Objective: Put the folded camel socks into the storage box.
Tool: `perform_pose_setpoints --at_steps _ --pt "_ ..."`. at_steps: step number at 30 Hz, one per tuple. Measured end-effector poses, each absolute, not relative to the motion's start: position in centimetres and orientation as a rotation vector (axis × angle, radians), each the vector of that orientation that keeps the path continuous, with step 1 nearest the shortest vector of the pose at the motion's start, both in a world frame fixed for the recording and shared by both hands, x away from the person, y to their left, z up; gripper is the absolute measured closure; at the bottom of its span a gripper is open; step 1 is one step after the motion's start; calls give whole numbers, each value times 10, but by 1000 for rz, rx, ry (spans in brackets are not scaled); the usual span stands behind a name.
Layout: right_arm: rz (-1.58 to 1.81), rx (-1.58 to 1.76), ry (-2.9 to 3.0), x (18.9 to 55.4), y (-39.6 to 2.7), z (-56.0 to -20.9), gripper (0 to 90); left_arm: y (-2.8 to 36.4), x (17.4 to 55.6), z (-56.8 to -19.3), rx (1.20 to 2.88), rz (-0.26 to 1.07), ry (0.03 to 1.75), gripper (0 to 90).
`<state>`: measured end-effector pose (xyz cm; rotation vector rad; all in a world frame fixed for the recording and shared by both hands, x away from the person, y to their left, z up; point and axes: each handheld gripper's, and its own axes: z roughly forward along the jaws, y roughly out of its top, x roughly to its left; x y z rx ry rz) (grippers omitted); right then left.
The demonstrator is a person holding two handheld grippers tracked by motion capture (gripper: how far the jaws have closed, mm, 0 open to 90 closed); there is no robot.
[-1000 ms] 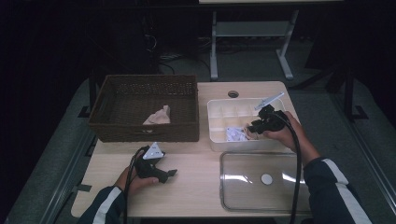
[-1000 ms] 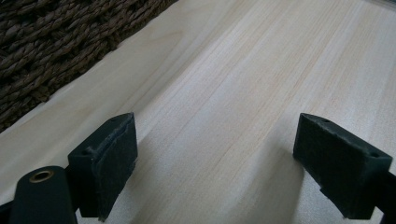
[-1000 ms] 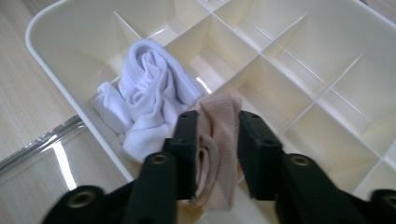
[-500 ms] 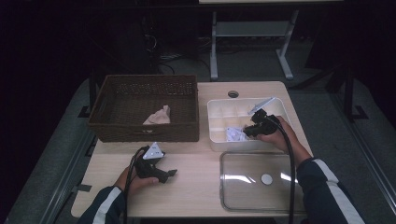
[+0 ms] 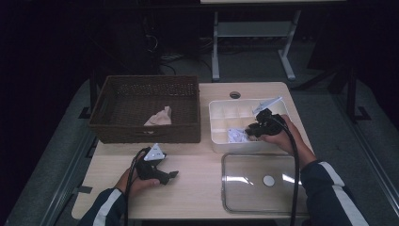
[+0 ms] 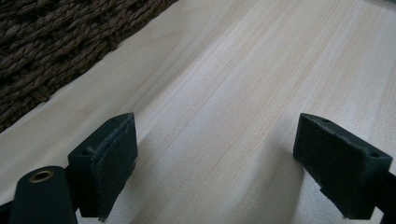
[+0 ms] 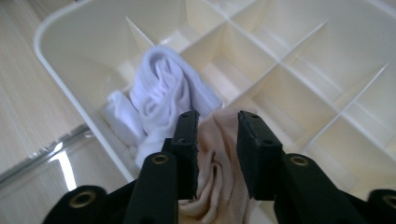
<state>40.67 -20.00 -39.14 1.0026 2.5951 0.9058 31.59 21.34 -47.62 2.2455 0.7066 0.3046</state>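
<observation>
Table point(image 5: 197, 188): a pale wooden top carries the whole scene; every place below is given from the white divided organiser box at its right rear.
Wicker basket point(image 5: 146, 109): dark brown, just left of the box, apart from it, with one beige sock point(image 5: 159, 117) lying loose inside.
Clear lid point(image 5: 263, 181): flat on the table directly in front of the box, close to its front wall.
Divided organiser box point(image 7: 70, 42): white plastic, partitioned into small cells; a rolled white sock point(image 7: 166, 95) sits in its front corner cell.
Beige sock in hand point(image 7: 219, 163): bunched between the right jaws, over the cell next to the white sock's, low at the box's front edge.
Right gripper point(image 7: 215, 135): narrowly parted, its jaws have just been opening with the beige fabric between them; whether the pads press it cannot be told for certain, though the cloth hangs pinched there.
Left gripper point(image 6: 215, 163): wide open and empty, resting on bare table well left of the box, in front of the basket.
Risk: if the jaws part before the sock is seated, it may spring up over the divider, drape onto the white sock's cell or the rim.
Risk: fabric could snag on a pad and lift out again.
</observation>
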Motion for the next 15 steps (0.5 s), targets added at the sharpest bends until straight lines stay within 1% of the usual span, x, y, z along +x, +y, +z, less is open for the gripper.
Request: perform_pose_setpoints --at_steps 2,3,8,15 --pt "925 992 2584 405 -200 -388 655 214 316 -476 2248 309 702 131" --pt "1004 973 2554 399 -198 -379 617 214 316 -476 2247 308 704 131" --pt "1118 882 2540 386 -191 -366 567 214 317 -476 2249 306 700 131" --pt "1195 711 2563 362 -166 -363 461 214 317 -476 2244 300 696 131"
